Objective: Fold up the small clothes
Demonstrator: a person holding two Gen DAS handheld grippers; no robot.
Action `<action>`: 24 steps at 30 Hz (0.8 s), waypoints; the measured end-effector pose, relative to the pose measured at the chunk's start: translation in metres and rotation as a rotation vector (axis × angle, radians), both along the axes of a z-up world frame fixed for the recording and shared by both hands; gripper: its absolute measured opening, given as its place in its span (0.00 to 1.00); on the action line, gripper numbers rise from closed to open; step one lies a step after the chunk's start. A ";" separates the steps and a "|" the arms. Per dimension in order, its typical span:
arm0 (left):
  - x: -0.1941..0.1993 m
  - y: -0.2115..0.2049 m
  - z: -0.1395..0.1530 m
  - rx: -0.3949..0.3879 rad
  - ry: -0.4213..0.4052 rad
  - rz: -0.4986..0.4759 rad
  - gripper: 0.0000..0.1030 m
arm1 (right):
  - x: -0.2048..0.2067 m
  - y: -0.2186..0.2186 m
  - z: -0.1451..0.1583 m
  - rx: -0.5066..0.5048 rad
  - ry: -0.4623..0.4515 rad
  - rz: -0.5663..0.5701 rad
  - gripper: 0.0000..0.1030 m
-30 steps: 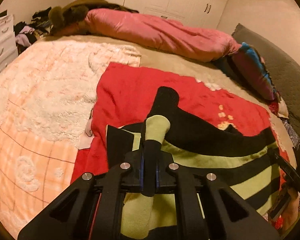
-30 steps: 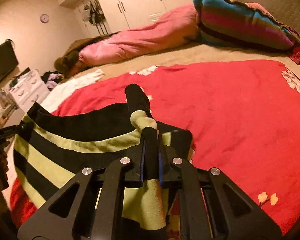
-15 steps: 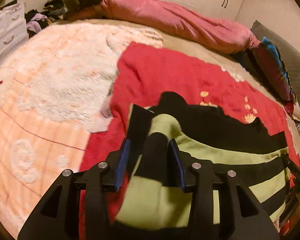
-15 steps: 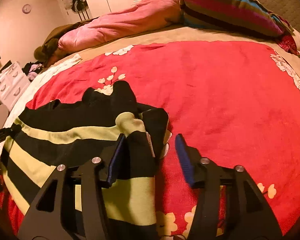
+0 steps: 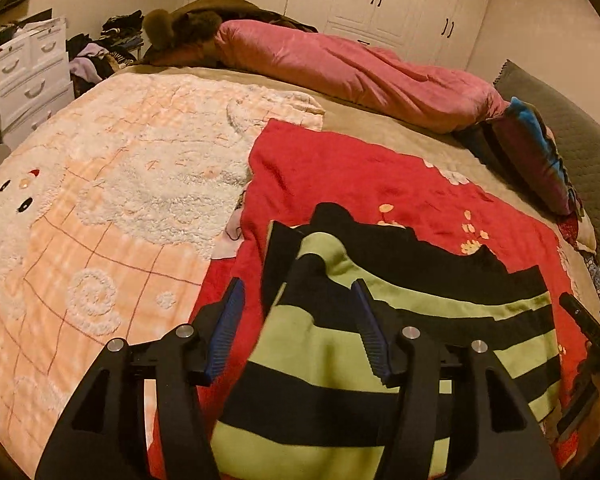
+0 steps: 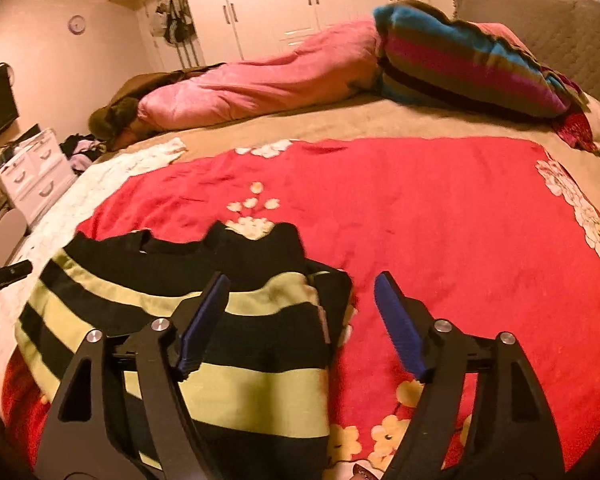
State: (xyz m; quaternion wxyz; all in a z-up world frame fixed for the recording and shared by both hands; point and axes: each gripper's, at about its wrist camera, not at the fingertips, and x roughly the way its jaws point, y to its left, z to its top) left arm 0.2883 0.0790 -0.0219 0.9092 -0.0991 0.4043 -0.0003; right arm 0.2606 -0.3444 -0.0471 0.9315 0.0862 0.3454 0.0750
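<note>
A wide bed (image 6: 340, 120) with a tan cover fills both views. Across its far side lies a long pink quilted duvet (image 5: 360, 68), with a cushion striped in blue, magenta and olive (image 6: 460, 60) at its end. A fluffy peach and white checked blanket (image 5: 100, 200) covers the bed's left part in the left wrist view. Beside it, overlapping its edge, spreads a red blanket with pale flower prints (image 6: 440, 220).

On the near part of the red blanket lies a small knitted garment in black and yellow-green stripes (image 5: 400, 320), spread mostly flat, its near edges doubled over into a thicker fold under each tool.

The left gripper (image 5: 298, 330) hangs over the garment's left end; its jaws have just been opening and now stand roughly half apart. The folded striped cloth sits in the gap, but the blue ribbed pads (image 5: 226, 328) do not press on it.

The right gripper (image 6: 300, 320) is over the garment's right end; its jaws have also just been opening and stand wide. The left pad overlaps the cloth in the view, the right is over bare red blanket, and nothing is gripped
</note>
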 end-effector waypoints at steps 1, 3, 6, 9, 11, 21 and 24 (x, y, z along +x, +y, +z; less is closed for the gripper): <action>-0.002 -0.003 0.002 0.007 -0.004 -0.002 0.55 | -0.002 0.002 0.002 0.004 -0.003 0.007 0.72; -0.006 -0.009 0.007 0.023 -0.013 -0.010 0.62 | -0.004 0.008 0.006 0.017 -0.011 0.033 0.74; -0.012 -0.019 0.012 0.040 -0.020 -0.031 0.62 | -0.007 0.020 0.009 0.016 -0.014 0.077 0.76; -0.017 -0.029 0.010 0.037 -0.006 -0.056 0.62 | -0.010 0.032 0.011 0.017 -0.010 0.128 0.78; -0.021 -0.036 0.005 0.034 0.011 -0.073 0.62 | -0.012 0.039 0.010 0.011 -0.004 0.154 0.79; -0.030 -0.051 -0.029 0.052 0.119 -0.100 0.62 | -0.013 0.057 -0.003 -0.017 0.078 0.218 0.83; -0.030 -0.052 -0.036 0.074 0.143 -0.109 0.62 | -0.011 0.057 -0.011 -0.022 0.122 0.217 0.83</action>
